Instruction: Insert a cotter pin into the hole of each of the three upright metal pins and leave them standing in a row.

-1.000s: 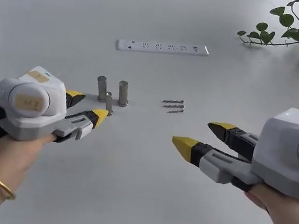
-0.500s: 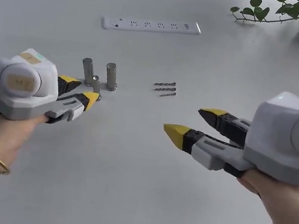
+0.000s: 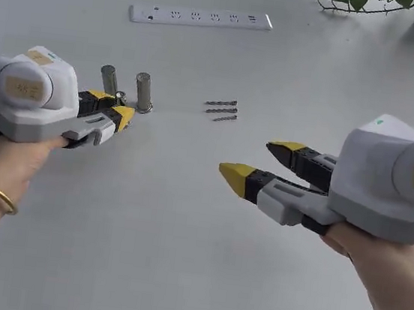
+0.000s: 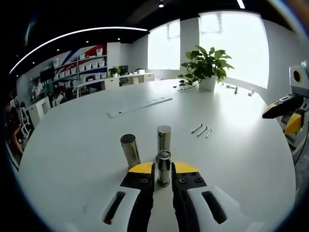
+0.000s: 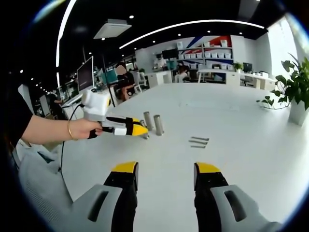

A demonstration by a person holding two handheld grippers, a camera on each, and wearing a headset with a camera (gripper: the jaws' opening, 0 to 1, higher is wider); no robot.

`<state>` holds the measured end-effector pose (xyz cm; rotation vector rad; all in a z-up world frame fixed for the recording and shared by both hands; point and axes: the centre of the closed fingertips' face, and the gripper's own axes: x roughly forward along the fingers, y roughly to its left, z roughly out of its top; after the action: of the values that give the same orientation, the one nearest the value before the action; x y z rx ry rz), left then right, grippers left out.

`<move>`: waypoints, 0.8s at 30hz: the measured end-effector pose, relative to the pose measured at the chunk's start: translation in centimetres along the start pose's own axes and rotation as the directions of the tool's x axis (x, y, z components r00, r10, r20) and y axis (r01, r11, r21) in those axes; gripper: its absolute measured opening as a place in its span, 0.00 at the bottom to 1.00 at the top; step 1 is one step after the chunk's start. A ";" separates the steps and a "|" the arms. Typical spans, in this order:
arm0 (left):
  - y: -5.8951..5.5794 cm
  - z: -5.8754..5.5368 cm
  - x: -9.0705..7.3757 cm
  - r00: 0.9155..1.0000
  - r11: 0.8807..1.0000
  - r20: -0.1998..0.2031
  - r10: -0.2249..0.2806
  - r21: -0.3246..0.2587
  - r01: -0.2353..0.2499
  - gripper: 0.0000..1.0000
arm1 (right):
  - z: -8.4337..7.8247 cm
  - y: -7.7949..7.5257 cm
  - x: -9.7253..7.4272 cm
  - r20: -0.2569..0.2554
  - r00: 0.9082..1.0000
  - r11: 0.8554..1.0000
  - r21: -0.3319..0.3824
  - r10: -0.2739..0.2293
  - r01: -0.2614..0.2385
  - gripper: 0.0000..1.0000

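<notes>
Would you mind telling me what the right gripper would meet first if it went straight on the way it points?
Probably the upright metal pins beside the left gripper; bare table lies before them. The cotter pins sit right of that line. Height is unclear.

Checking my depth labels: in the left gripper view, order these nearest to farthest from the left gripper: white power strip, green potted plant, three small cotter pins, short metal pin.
1. Short metal pin, between the left gripper's jaws.
2. Three small cotter pins, ahead right.
3. White power strip, ahead left.
4. Green potted plant, far table edge.
</notes>
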<state>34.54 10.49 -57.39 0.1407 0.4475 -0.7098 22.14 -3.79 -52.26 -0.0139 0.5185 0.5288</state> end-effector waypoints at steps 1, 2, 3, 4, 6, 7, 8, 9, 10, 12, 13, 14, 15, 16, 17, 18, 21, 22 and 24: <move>0.0 0.0 0.0 1.000 1.000 -0.001 -0.002 0.002 0.002 0.08 | -0.1 0.0 0.0 -0.002 1.000 1.000 -0.001 0.000 0.000 0.42; -0.1 -0.1 0.1 1.000 1.000 -0.002 -0.008 0.001 0.008 0.08 | -0.1 0.1 0.1 -0.004 1.000 1.000 -0.002 0.001 -0.001 0.42; -0.1 -0.1 0.1 1.000 1.000 -0.002 -0.007 -0.001 0.007 0.08 | -0.2 0.1 0.1 -0.006 1.000 1.000 -0.003 0.002 -0.002 0.42; -0.1 -0.2 0.2 1.000 1.000 -0.002 -0.006 -0.002 0.006 0.08 | -0.2 0.1 0.1 -0.008 1.000 1.000 -0.004 0.003 -0.003 0.42; 0.0 -0.2 0.2 1.000 1.000 -0.003 -0.006 -0.007 0.006 0.07 | -0.3 0.1 0.2 -0.012 1.000 1.000 -0.005 0.003 -0.003 0.42; 0.1 -0.2 0.3 1.000 1.000 -0.003 -0.003 -0.005 0.003 0.07 | -0.4 0.1 0.2 -0.012 1.000 1.000 -0.005 0.003 -0.003 0.42; 0.1 -0.2 0.3 1.000 1.000 -0.003 -0.002 -0.004 0.002 0.07 | -0.4 0.1 0.2 -0.012 1.000 1.000 -0.004 0.002 -0.003 0.41; 0.1 -0.3 0.3 1.000 1.000 -0.004 0.000 0.001 0.000 0.07 | -0.5 0.2 0.2 -0.016 1.000 1.000 -0.005 0.000 0.000 0.41; 0.0 -0.3 0.3 1.000 1.000 -0.005 0.002 0.006 -0.002 0.07 | -0.5 0.1 0.2 -0.017 1.000 1.000 -0.009 -0.002 0.002 0.41; 0.0 -0.3 0.3 1.000 1.000 -0.007 0.004 0.008 -0.004 0.07 | -0.5 0.2 0.2 -0.017 1.000 1.000 -0.014 -0.002 0.002 0.40; -0.1 -0.2 0.4 1.000 1.000 -0.010 0.010 0.019 -0.010 0.07 | -0.6 0.2 0.1 -0.016 1.000 1.000 -0.013 -0.003 0.003 0.40; -0.1 -0.2 0.4 1.000 1.000 -0.011 0.013 0.021 -0.012 0.07 | -0.5 0.2 0.1 -0.016 1.000 1.000 -0.012 -0.003 0.003 0.40; -0.1 -0.2 0.3 1.000 1.000 -0.013 0.019 0.020 -0.019 0.07 | -0.6 0.2 0.1 -0.016 1.000 1.000 -0.011 -0.001 0.001 0.40; -0.1 -0.2 0.3 1.000 1.000 -0.014 0.027 0.015 -0.027 0.07 | -0.6 0.3 0.1 -0.018 1.000 1.000 -0.011 0.001 -0.001 0.39; -0.2 -0.2 0.3 0.999 0.999 -0.015 0.033 0.011 -0.033 0.07 | -0.6 0.3 0.0 -0.020 1.000 1.000 -0.013 0.001 -0.001 0.39; -0.3 -0.2 0.3 0.999 0.999 -0.018 0.043 0.019 -0.042 0.07 | -0.6 0.3 0.0 -0.019 1.000 1.000 -0.016 0.000 0.000 0.39; -0.5 -0.2 0.3 0.998 0.998 -0.024 0.055 0.024 -0.054 0.07 | -0.6 0.3 -0.1 -0.019 1.000 1.000 -0.014 0.001 -0.002 0.39; -0.7 -0.2 0.3 0.998 0.998 -0.027 0.063 0.021 -0.062 0.07 | -0.7 0.4 -0.1 -0.019 1.000 1.000 -0.014 0.003 -0.003 0.39; -1.0 -0.2 0.2 0.997 0.998 -0.029 0.065 0.013 -0.065 0.07 | -0.7 0.4 -0.2 -0.019 1.000 1.000 -0.015 0.003 -0.003 0.39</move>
<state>33.99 9.66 -57.64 0.1764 0.4648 -0.6476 21.50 -3.62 -52.72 -0.0331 0.5332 0.5358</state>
